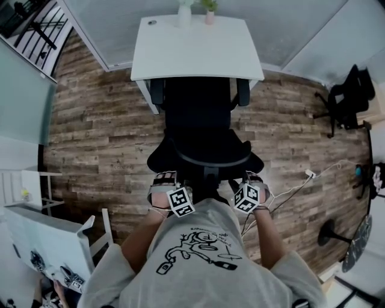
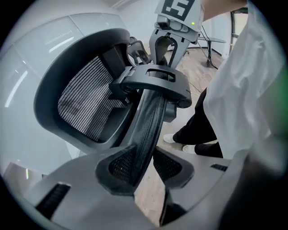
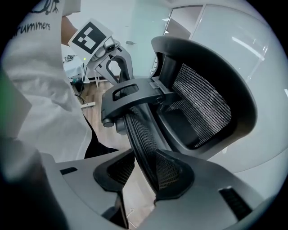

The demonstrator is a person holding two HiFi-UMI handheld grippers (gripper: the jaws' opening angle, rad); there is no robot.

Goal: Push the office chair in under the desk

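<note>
The black office chair [image 1: 201, 114] stands at the white desk [image 1: 192, 51], its seat and armrests partly under the desktop. I stand right behind it. My left gripper [image 1: 168, 180] and right gripper [image 1: 251, 180] each hold the top edge of the mesh backrest [image 1: 210, 157], one at each side. In the left gripper view the mesh edge [image 2: 150, 121] runs between the pads of the left gripper [image 2: 144, 164], which grip it. The right gripper [image 3: 144, 173] is likewise shut on the mesh edge [image 3: 139, 130]. The curved headrest [image 2: 85, 103] rises beyond.
Two small pots [image 1: 195, 12] stand at the desk's far edge. A second black chair [image 1: 346, 99] is at the right wall. Cables [image 1: 301, 180] lie on the wood floor to my right, near a round stand base [image 1: 331, 231]. White furniture [image 1: 48, 240] stands at lower left.
</note>
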